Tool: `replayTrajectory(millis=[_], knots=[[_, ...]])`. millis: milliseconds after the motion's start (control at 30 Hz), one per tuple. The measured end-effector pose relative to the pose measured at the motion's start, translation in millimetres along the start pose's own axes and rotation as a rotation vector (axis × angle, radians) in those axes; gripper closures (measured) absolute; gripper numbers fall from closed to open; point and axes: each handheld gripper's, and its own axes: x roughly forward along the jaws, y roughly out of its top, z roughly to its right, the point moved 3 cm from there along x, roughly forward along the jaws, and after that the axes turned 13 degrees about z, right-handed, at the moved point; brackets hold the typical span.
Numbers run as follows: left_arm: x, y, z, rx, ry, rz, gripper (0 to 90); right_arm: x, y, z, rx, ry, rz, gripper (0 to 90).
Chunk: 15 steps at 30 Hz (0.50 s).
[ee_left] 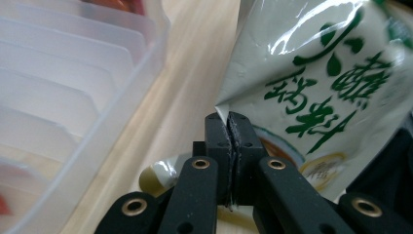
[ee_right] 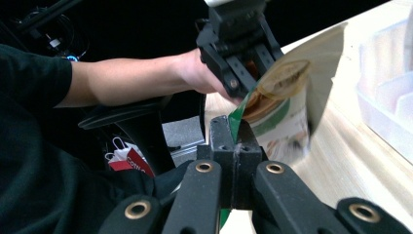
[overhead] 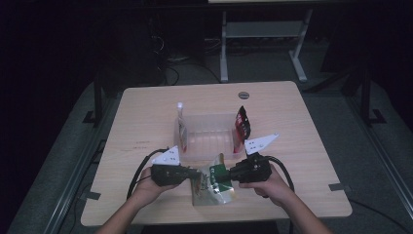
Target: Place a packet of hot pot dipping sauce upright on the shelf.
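Both grippers are clamping the same item, a white and green pouch [overhead: 213, 184], which is sitting at the near edge of the wooden table [overhead: 146, 122], just in front of the clear plastic bin [overhead: 207, 127].

The left gripper [overhead: 194, 174] is pinching the pouch's left edge; in the left gripper view its jaws are pressing together on a corner of the white film [ee_left: 311, 78]. The right gripper [overhead: 225, 178] is biting the opposite side; in the right gripper view its jaws are closing flat on the green edge [ee_right: 237, 122] of the pouch.

Labelling: the pouch is carrying large green Chinese characters on its white face, cut off at the frame edge, so I am not giving a reading. A round picture in brown and yellow is showing below them. No brand name is legible.

The bin is ribbed into slots inside. A white and red packet [overhead: 181, 127] is standing at its left wall and a dark red and black packet [overhead: 241, 124] at its right wall; their print is too small to read.
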Motion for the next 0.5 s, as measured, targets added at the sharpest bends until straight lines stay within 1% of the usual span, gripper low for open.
replayTrajectory(millis=[33,100,167,200,267,300,333,400,433,500], knots=[[2.1,0.0,1.6,0.0,-0.012,-0.002,87.3,0.9,0.4,-1.3,-0.002,0.003,0.002,90.0],[6.2,1.6,5.5,0.01,-0.013,-0.012,85.0,2.5,2.5,-4.5,0.001,0.022,0.016,90.0],[9.1,1.7,7.8,0.01,-0.02,-0.02,82.7,4.0,3.8,-6.5,-0.009,0.029,0.015,90.0],[11.7,1.1,9.2,0.017,-0.026,-0.029,81.3,5.1,4.0,-7.7,-0.014,0.029,0.016,90.0],[15.3,-0.2,11.8,0.02,-0.031,-0.048,76.2,6.9,4.4,-9.6,-0.028,0.032,0.012,90.0],[16.4,-0.3,13.0,0.018,-0.03,-0.048,72.3,7.6,4.6,-11.0,-0.027,0.033,0.01,90.0],[17.3,-0.3,13.4,0.026,-0.033,-0.054,69.7,8.2,4.8,-11.5,-0.031,0.034,0.015,90.0],[17.5,-0.1,15.0,0.025,-0.037,-0.061,64.9,8.4,6.1,-12.9,-0.032,0.037,0.018,90.0],[17.1,0.0,15.2,0.031,-0.038,-0.061,62.5,8.3,7.0,-13.1,-0.039,0.032,0.027,90.0],[14.8,0.1,14.9,0.03,-0.041,-0.057,59.4,6.7,8.7,-12.7,-0.043,0.033,0.043,90.0]])
